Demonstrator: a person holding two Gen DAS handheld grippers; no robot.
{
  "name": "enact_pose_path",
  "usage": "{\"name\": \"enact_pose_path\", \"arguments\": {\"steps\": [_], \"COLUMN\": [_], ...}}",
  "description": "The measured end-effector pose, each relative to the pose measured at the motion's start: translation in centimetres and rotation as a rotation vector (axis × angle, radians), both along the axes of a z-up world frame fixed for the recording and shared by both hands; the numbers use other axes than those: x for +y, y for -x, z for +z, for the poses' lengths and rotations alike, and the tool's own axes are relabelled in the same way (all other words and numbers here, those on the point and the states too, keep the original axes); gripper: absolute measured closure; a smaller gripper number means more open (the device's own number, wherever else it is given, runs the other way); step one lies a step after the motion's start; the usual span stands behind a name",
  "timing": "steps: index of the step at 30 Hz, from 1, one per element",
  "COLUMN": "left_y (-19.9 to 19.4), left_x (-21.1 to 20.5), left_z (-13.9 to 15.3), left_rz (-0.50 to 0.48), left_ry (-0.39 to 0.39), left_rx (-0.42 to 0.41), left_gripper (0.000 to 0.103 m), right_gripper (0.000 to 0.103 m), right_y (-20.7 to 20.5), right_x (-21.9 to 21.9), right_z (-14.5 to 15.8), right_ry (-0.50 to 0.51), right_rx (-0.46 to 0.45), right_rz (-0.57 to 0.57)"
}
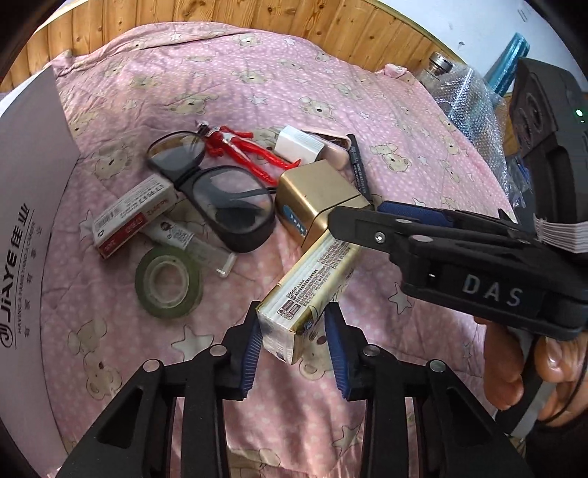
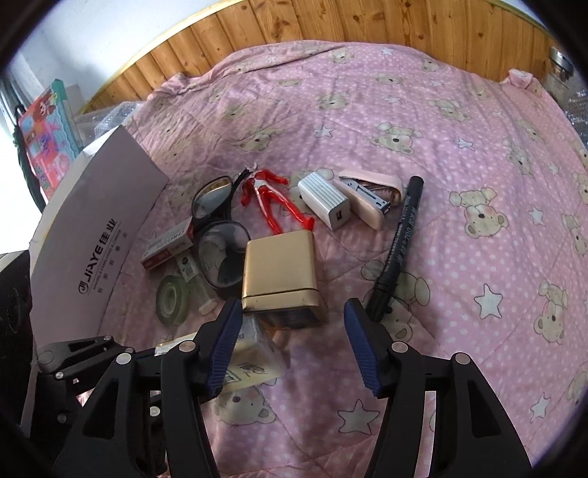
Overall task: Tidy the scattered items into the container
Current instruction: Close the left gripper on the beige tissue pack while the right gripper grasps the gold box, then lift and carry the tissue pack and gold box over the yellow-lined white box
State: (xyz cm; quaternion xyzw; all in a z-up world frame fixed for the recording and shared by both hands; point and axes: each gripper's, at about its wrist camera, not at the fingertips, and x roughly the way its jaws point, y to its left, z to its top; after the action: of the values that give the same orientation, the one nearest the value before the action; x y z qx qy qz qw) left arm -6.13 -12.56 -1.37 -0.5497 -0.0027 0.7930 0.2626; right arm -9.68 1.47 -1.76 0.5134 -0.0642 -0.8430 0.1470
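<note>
My left gripper (image 1: 294, 349) is shut on the near end of a long gold-and-white carton (image 1: 312, 290) lying on the pink blanket. My right gripper (image 2: 294, 345) stands open just short of a gold box (image 2: 279, 268); it reaches in from the right in the left wrist view (image 1: 356, 217). The grey JIAYE container wall (image 1: 33, 220) stands on the left. Scattered beyond are glasses (image 1: 228, 209), a red figure (image 1: 239, 147), a white charger (image 1: 297, 145), a pink stapler (image 2: 371, 198), a black marker (image 2: 400, 246), a staple box (image 1: 132, 213), a tube (image 1: 183, 239) and a tape roll (image 1: 169, 281).
A wooden headboard (image 2: 330, 22) runs behind the bed. Bubble wrap with a bottle (image 1: 463, 92) sits off the bed's right edge. A person's hand (image 1: 514, 367) holds the right gripper's handle. The blanket (image 2: 477, 294) to the right of the marker is bare.
</note>
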Motion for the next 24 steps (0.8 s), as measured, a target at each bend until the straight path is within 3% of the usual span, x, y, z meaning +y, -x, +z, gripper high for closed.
{"name": "enact_pose_path", "arguments": {"steps": [9, 11, 18, 24], "left_y": [0.8, 0.7, -0.4, 0.5], "left_x": [2.3, 2.6, 2.0, 2.7], "left_z": [-1.2, -1.1, -0.2, -2.0], "left_rz": [-0.063, -0.076, -0.061, -0.055], "left_ry": [-0.058, -0.058, 0.008, -0.041], "left_rx": [-0.008, 0.005, 0.016, -0.04], "left_gripper": [0.065, 0.072, 0.077, 0.075], "right_gripper": [0.041, 0.048, 0.049, 0.049], "right_y": [1.9, 1.9, 1.6, 2.5], "right_x": [-0.5, -0.4, -0.2, 0.2], "right_z": [-2.1, -2.0, -1.1, -2.1], "right_ry": [0.01, 0.02, 0.006, 0.015], "right_rx": [-0.061, -0.06, -0.055, -0.078], "right_rz": [0.018, 0.021, 0.015, -0.007]}}
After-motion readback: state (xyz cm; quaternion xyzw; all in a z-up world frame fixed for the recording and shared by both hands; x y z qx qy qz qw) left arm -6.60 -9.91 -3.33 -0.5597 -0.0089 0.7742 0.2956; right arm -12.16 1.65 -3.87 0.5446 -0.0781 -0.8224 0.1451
